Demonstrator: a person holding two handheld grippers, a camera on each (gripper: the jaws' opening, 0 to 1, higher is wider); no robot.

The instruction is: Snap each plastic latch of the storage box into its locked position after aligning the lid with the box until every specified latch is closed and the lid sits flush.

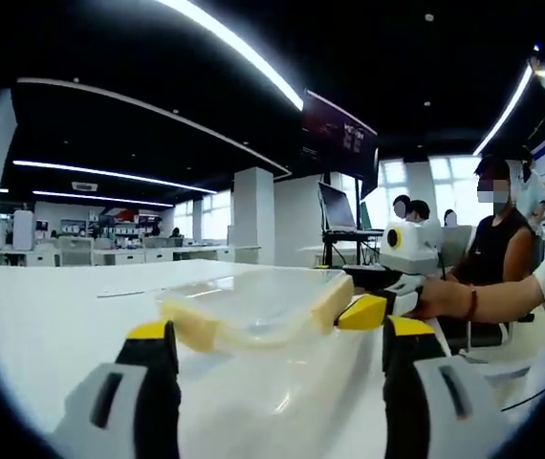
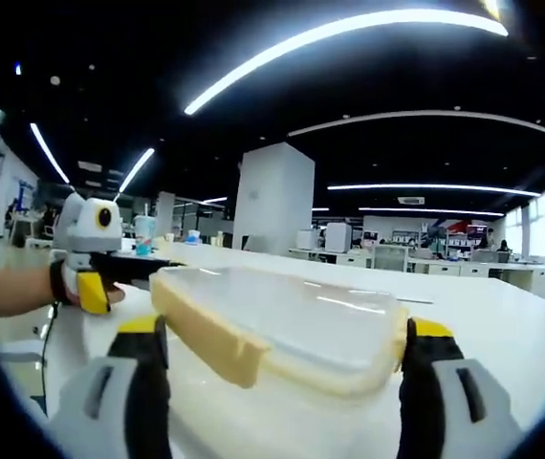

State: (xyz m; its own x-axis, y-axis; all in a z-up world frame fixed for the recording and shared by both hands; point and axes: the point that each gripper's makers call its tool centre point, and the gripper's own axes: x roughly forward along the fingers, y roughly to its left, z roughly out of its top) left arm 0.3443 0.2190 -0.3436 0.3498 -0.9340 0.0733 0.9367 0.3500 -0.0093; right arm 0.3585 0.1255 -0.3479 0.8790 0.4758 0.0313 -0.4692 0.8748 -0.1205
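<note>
storage box sits between two opposed tongs, nearer the right

storage box, a shallow clear plastic tub with a translucent lid and pale yellow latches point(image 1: 253, 311), lies flat on the white worktop point(image 1: 53, 325). its long axis runs roughly across both views, so each pair of tongs faces a long side from opposite directions.

in the left gripper view the left tongs point(image 1: 280, 368) stand released, jaws spread, with the box ahead and a gap of bare worktop between. in the right gripper view the right tongs point(image 2: 284, 368) are also released, and the box point(image 2: 282, 325) lies close in, spanning the space between the jaws, its near yellow latch flap point(image 2: 210, 339) just ahead of the tips. whether anything touches i cannot tell.

the right tongs look nearer, so that near flap seems the likeliest first press. the lid appears seated, though whether any latch is snapped is unclear.
</note>
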